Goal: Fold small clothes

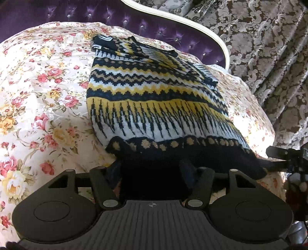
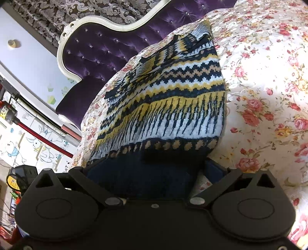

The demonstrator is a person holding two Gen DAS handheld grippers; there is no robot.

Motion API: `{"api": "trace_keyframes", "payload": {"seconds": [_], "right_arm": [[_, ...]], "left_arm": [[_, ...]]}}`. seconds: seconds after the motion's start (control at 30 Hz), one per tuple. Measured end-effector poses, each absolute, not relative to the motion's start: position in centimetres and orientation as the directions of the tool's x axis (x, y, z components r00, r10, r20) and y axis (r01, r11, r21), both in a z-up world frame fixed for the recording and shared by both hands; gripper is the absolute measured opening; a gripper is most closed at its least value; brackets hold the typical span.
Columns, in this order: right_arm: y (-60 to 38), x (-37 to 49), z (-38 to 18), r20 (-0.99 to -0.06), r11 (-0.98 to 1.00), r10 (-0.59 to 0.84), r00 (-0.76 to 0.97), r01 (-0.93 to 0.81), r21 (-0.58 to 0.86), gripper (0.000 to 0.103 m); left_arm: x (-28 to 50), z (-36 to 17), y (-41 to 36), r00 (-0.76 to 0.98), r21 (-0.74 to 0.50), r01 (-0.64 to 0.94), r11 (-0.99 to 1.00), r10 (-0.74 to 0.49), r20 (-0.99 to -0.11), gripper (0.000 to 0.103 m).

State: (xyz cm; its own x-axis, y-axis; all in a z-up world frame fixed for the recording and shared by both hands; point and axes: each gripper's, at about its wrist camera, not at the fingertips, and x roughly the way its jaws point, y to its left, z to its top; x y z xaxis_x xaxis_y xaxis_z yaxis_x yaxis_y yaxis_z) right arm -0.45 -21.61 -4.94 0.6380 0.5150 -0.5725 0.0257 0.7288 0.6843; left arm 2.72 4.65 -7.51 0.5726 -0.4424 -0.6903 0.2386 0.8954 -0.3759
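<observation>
Bright, soft daylight; pale bedspread (image 2: 269, 77) nearly blown out, dark shadow under sweater hem (image 1: 154, 173), fisheye-bent edges.

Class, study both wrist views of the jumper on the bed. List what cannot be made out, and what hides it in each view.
- Left claw fingertips, left wrist view: buried under the jumper's dark hem, so the grip is unclear.
- Right claw fingertips, right wrist view: covered by the same hem.
- Jumper's sleeves: folded over at the far end, shape unclear.
- Bed: cut off by the edges of both views.

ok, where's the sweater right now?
The knit sweater lies on the floral bedspread, centre in both wrist views, collar toward the purple headboard, dark hem nearest the cameras.
</observation>
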Motion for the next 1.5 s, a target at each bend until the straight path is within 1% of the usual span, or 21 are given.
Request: {"api": "trace_keyframes", "payload": {"seconds": [0.03,0.07,0.2,0.27,0.3,0.37,0.4,0.47,0.5,0.53,0.57,0.6,0.63,0.7,0.9,1.03,1.27,1.5], "right_arm": [[-21.7,-0.4,-5.2,-0.57,0.719,0.518,0.637,0.037,0.694,0.101],[-21.7,-0.4,-5.4,-0.566,0.71,0.523,0.637,0.042,0.703,0.097],[-21.6,-0.3,-5.5,-0.562,0.701,0.523,0.641,0.051,0.711,0.09],[-21.7,-0.2,-5.7,-0.566,0.701,0.524,0.637,0.056,0.711,0.077],[-21.7,-0.2,-5.7,-0.569,0.7,0.522,0.635,0.061,0.711,0.073],[-21.8,-0.4,-5.9,-0.58,0.706,0.513,0.633,0.074,0.705,0.056],[-21.9,-0.5,-5.9,-0.586,0.71,0.503,0.635,0.083,0.7,0.052],[-22.1,-0.8,-6.0,-0.588,0.711,0.493,0.641,0.093,0.697,0.035],[-22.2,-0.8,-6.0,-0.591,0.711,0.49,0.641,0.098,0.696,0.03],[-22.2,-0.9,-6.1,-0.597,0.715,0.486,0.638,0.103,0.692,0.022],[-22.2,-0.9,-6.1,-0.603,0.72,0.48,0.638,0.106,0.685,0.02],[-22.3,-1.0,-6.0,-0.605,0.725,0.473,0.641,0.107,0.681,0.019],[-22.3,-1.1,-5.8,-0.6,0.725,0.472,0.646,0.104,0.681,0.017],[-22.5,-1.2,-5.3,-0.586,0.721,0.473,0.658,0.093,0.687,0.016],[-22.7,-0.5,-2.5,-0.523,0.716,0.487,0.7,0.023,0.697,0.016],[-23.1,0.4,-0.6,-0.46,0.694,0.502,0.733,-0.024,0.719,0.016],[-24.3,3.2,2.8,-0.341,0.651,0.518,0.785,-0.103,0.752,0.016],[-25.3,7.8,5.8,-0.25,0.636,0.52,0.817,-0.175,0.751,0.016]], "left_arm": [[2.7,-7.4,4.6,0.575,-0.377,0.236,0.896,-0.441,-0.689,0.06],[2.7,-7.4,4.6,0.576,-0.379,0.232,0.896,-0.441,-0.688,0.06],[2.6,-7.4,4.8,0.572,-0.398,0.215,0.892,-0.445,-0.689,0.06],[2.6,-7.5,5.0,0.565,-0.411,0.21,0.887,-0.453,-0.689,0.06],[2.6,-7.5,5.1,0.562,-0.416,0.209,0.885,-0.457,-0.69,0.06],[2.6,-7.4,5.3,0.554,-0.432,0.203,0.879,-0.467,-0.69,0.06],[2.5,-7.4,5.5,0.555,-0.445,0.196,0.874,-0.473,-0.685,0.059],[2.4,-7.6,5.9,0.563,-0.462,0.166,0.871,-0.468,-0.681,0.05],[2.4,-7.7,6.0,0.569,-0.462,0.149,0.874,-0.458,-0.683,0.034],[2.4,-7.8,6.1,0.575,-0.457,0.134,0.879,-0.445,-0.687,0.021],[2.4,-7.9,6.3,0.58,-0.456,0.12,0.882,-0.435,-0.689,0.016],[2.4,-7.9,6.7,0.587,-0.472,0.108,0.875,-0.439,-0.68,0.009],[2.3,-7.9,7.1,0.592,-0.494,0.098,0.864,-0.45,-0.669,0.009],[2.0,-7.7,7.6,0.61,-0.521,0.083,0.85,-0.457,-0.648,0.008],[1.6,-5.2,7.5,0.665,-0.531,0.116,0.84,-0.463,-0.587,0.008],[2.4,-2.7,7.7,0.711,-0.548,0.151,0.823,-0.476,-0.518,0.007],[5.1,1.9,8.4,0.774,-0.577,0.223,0.786,-0.503,-0.386,0.005],[9.2,4.7,8.8,0.811,-0.567,0.275,0.777,-0.504,-0.296,0.005]]}}
